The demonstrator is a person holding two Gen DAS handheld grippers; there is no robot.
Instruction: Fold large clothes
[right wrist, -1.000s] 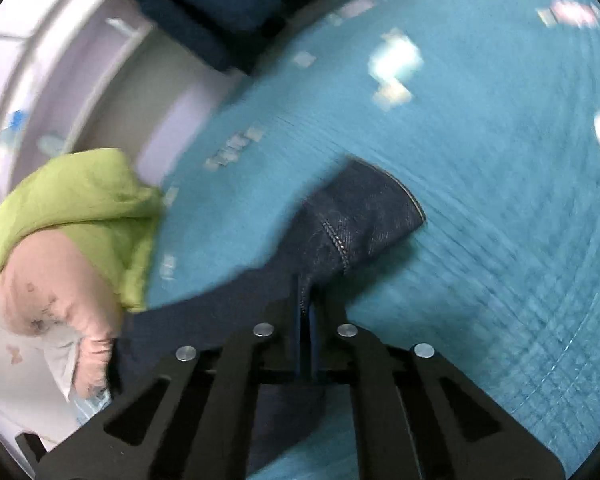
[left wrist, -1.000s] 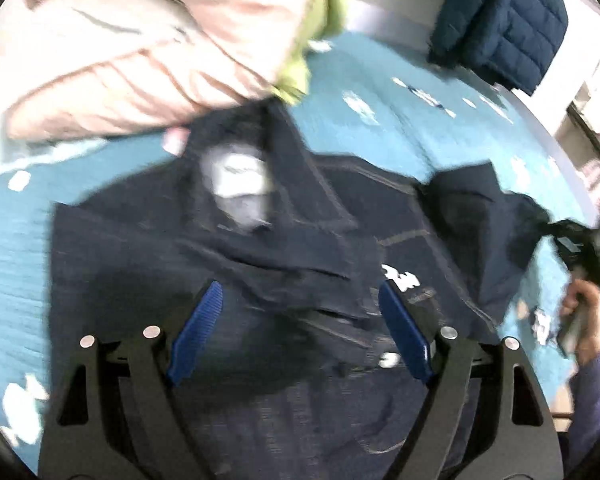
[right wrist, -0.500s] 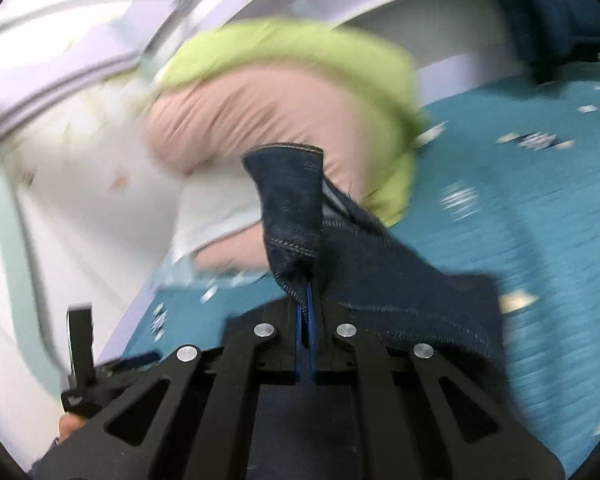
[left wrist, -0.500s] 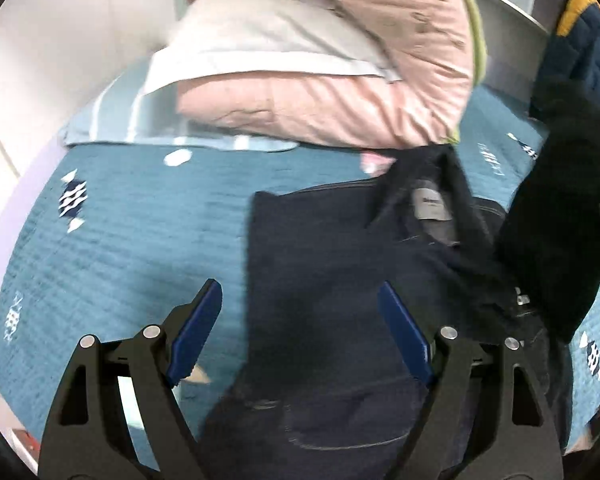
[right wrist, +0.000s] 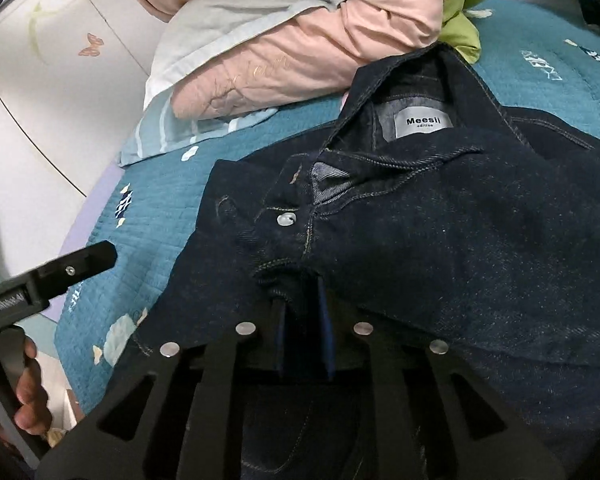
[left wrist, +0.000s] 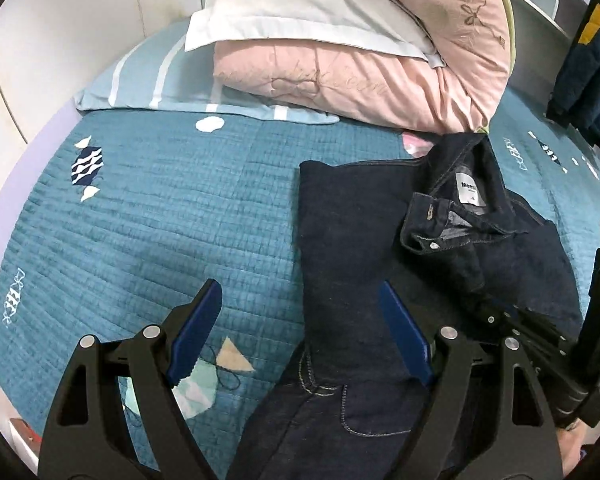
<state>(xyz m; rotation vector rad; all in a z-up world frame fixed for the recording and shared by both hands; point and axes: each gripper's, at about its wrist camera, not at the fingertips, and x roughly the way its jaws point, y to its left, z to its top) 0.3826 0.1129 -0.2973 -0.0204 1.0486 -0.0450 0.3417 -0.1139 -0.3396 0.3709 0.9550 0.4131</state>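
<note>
A dark denim jacket (left wrist: 352,240) (right wrist: 460,220) lies front up on the teal quilt (left wrist: 160,220), its collar and white label (right wrist: 423,122) toward the pillows. One sleeve is folded across the chest, and its buttoned cuff (right wrist: 286,219) (left wrist: 428,224) rests below the collar. My right gripper (right wrist: 300,292) sits at that cuff. Its jaws are opening and the cuff's edge still lies loosely between the tips. My left gripper (left wrist: 300,292) hangs open over the jacket's left edge with nothing held, one finger over quilt and one over denim.
A pink duvet (left wrist: 340,72), a white pillow (left wrist: 292,12) and a striped pale blue pillow (left wrist: 148,80) are piled at the head of the bed. Green cloth (right wrist: 460,12) shows behind the duvet. A navy puffer jacket (left wrist: 588,80) lies far right. A white wall (left wrist: 60,40) borders the left.
My right gripper carried the sleeve from out on the quilt across onto the jacket's chest, and its jaws have parted. My left gripper swung left to the jacket's left edge.
</note>
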